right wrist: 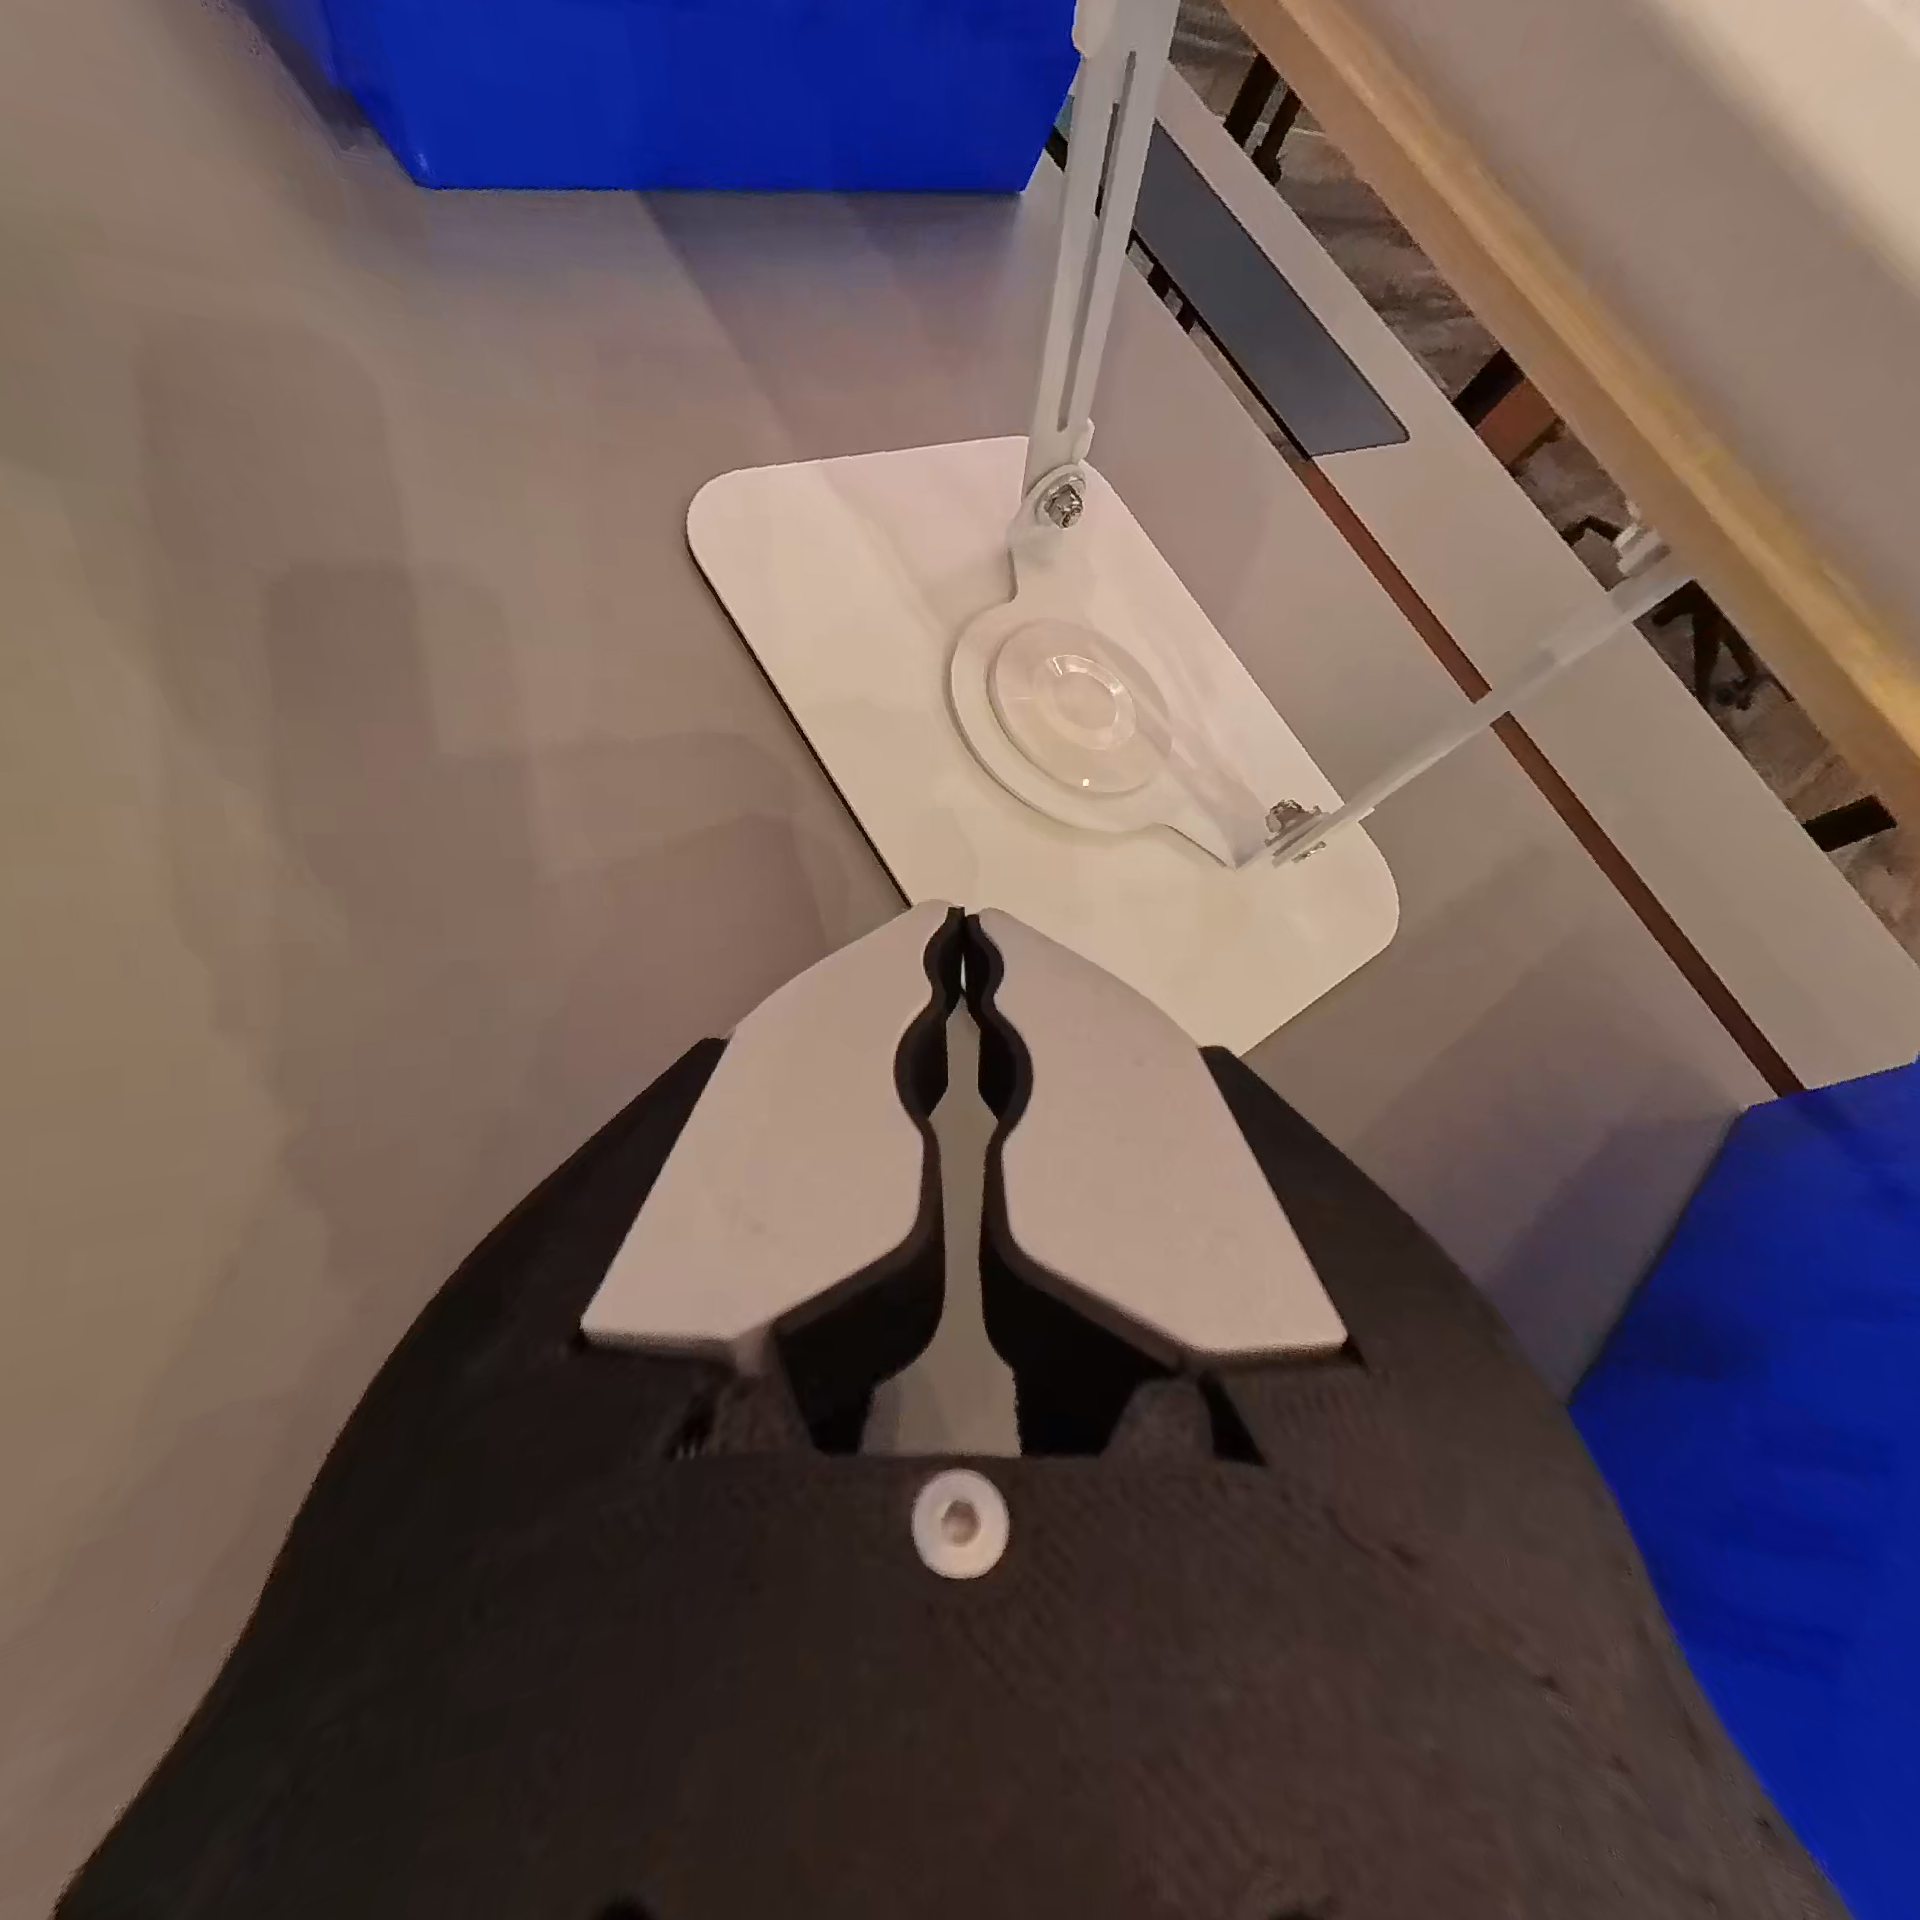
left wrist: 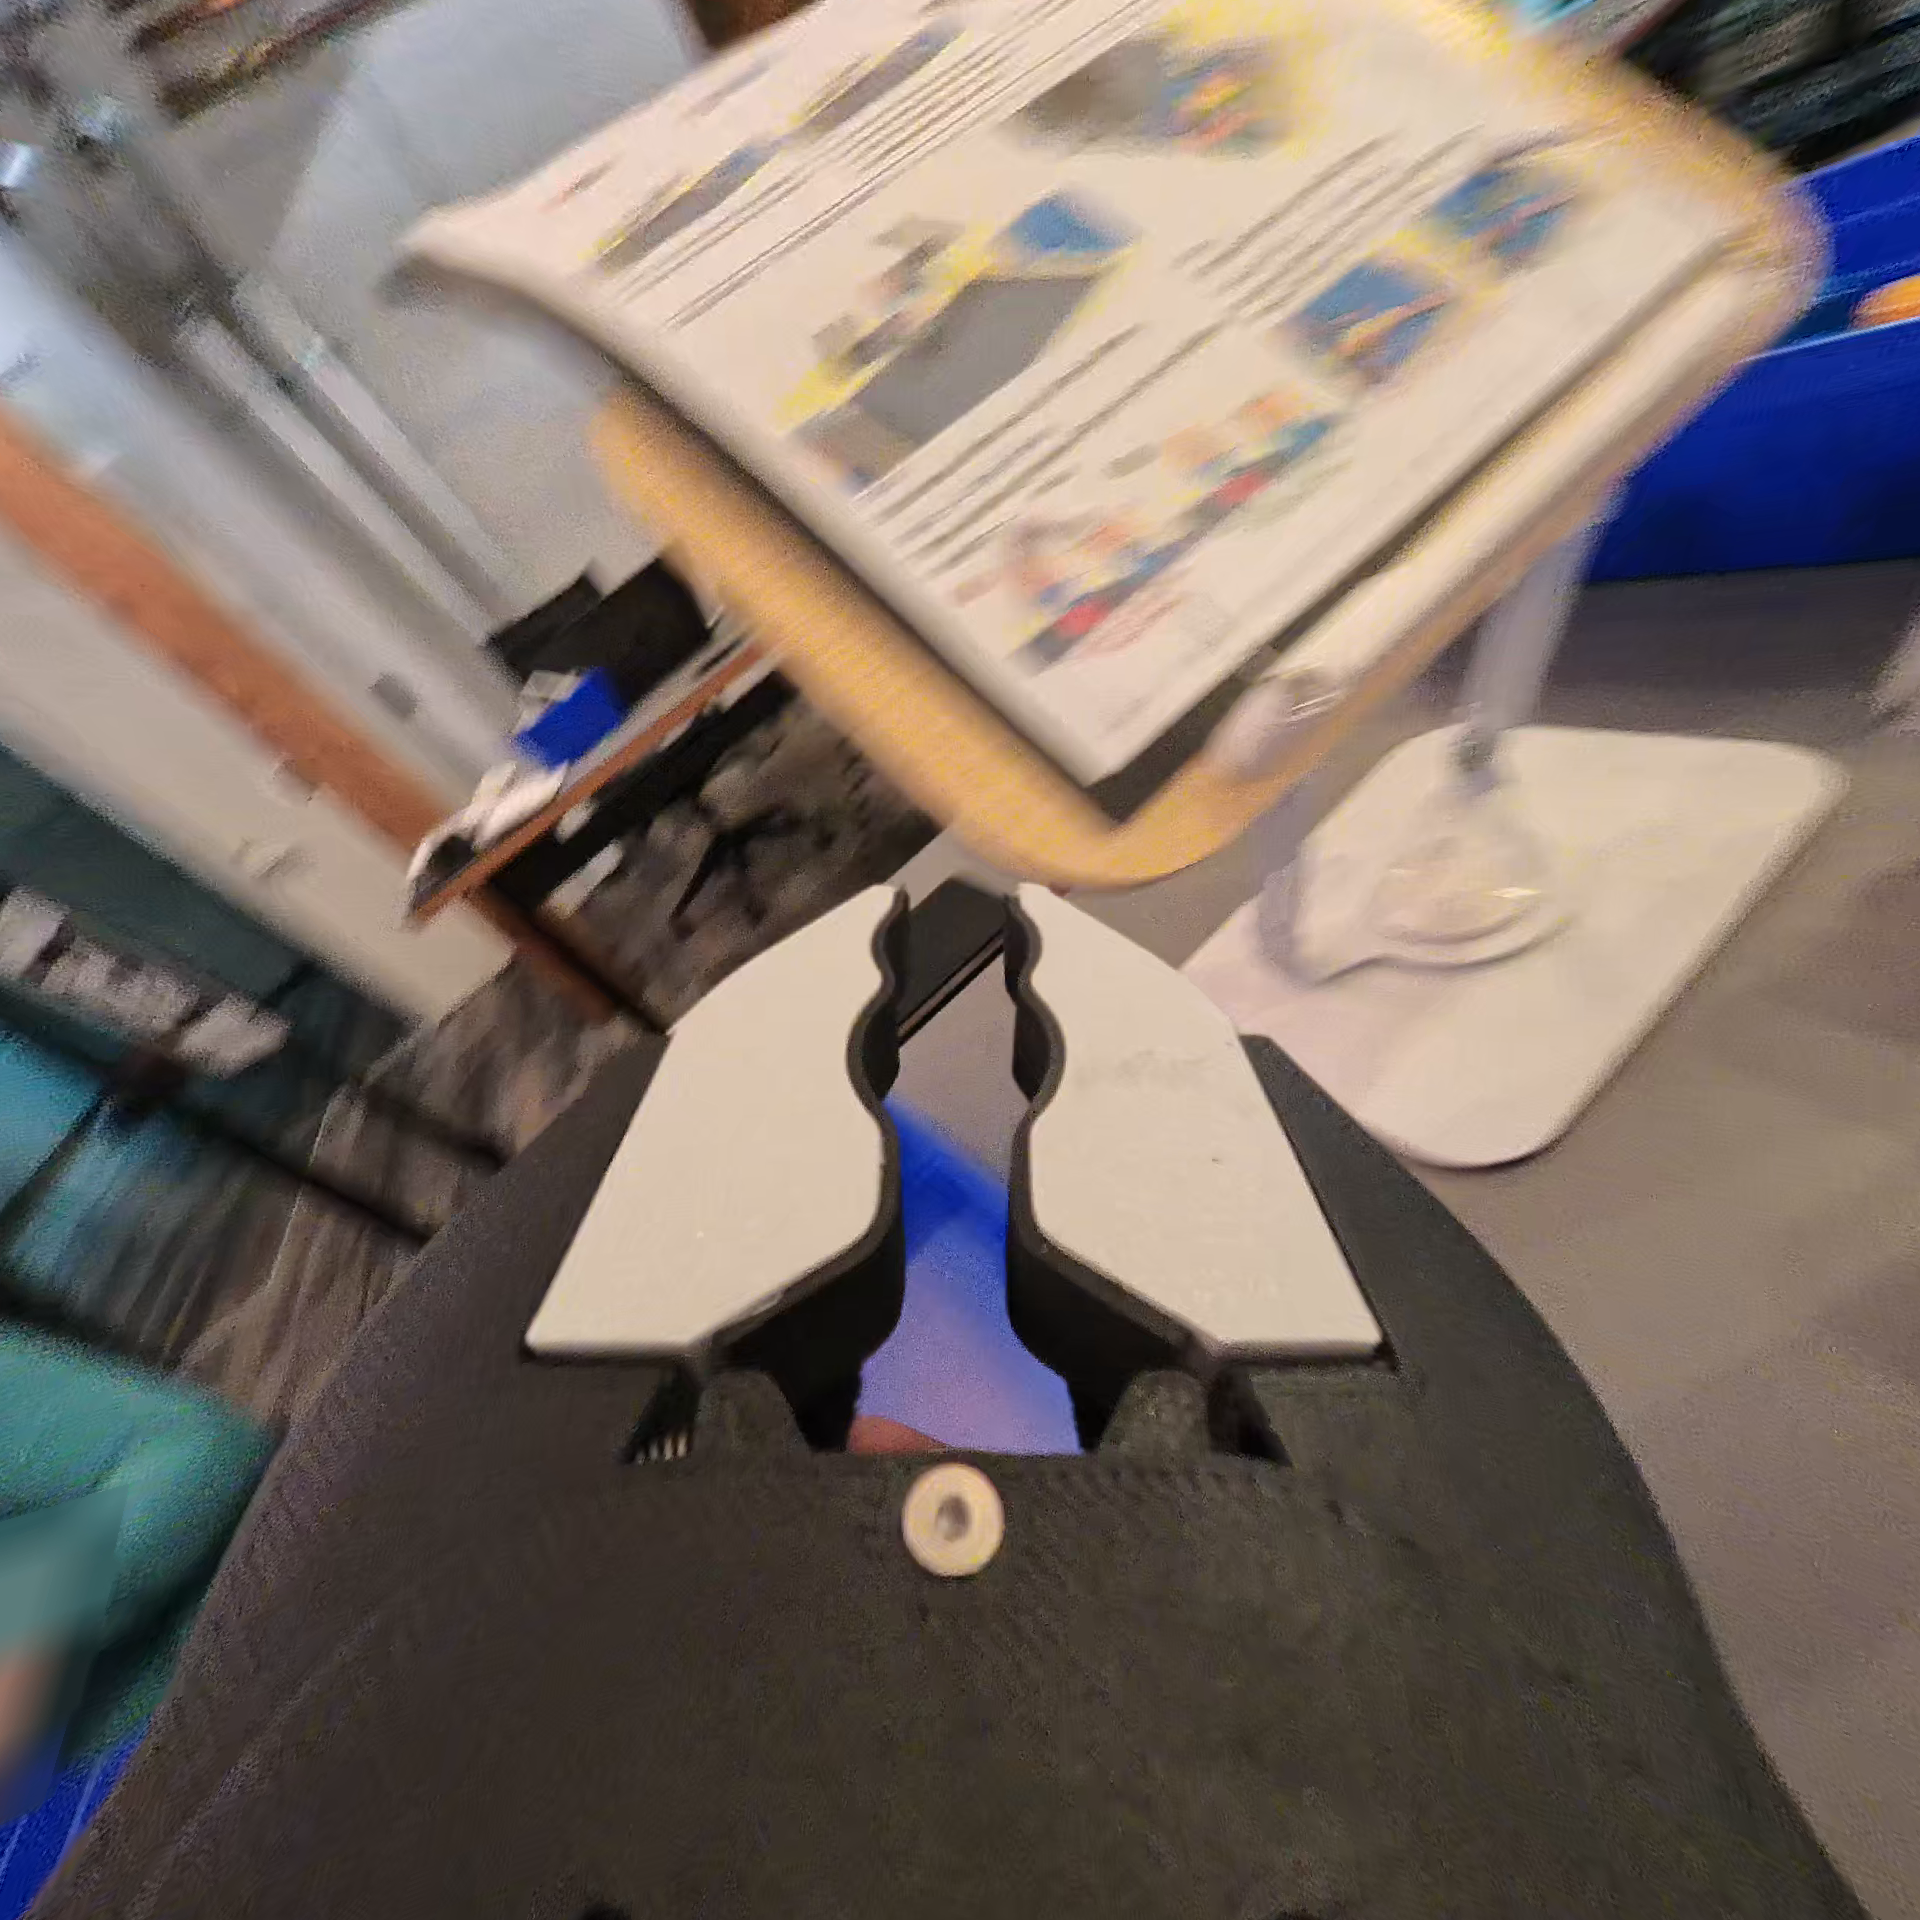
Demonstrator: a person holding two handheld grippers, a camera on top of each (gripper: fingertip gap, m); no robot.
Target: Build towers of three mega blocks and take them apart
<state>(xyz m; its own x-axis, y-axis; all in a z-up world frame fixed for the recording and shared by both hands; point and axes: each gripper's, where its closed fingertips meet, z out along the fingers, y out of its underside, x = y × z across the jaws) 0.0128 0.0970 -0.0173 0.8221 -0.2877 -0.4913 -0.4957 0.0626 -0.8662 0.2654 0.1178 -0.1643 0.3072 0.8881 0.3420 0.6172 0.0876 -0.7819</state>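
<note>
No loose mega block shows clearly in either view. My left gripper [left wrist: 956, 904] is open, with a plain gap between its fingertips and nothing in it. It hangs tilted over the grey table's left edge, and the view is blurred. A blue surface [left wrist: 935, 1247] shows below, through the gap. My right gripper [right wrist: 964, 914] is shut, its tips touching with nothing between them. It hovers over the grey table [right wrist: 416, 623] at the near corner of a white stand base [right wrist: 883, 582].
A white stand [left wrist: 1558, 987] holds a wooden board with a printed sheet [left wrist: 1091, 364] above the table. Blue bins stand at the back [right wrist: 675, 94] and at the right [right wrist: 1766, 1455]. One also shows in the left wrist view [left wrist: 1766, 447], with something orange [left wrist: 1891, 301] inside. Left tips to right tips: about 30 cm.
</note>
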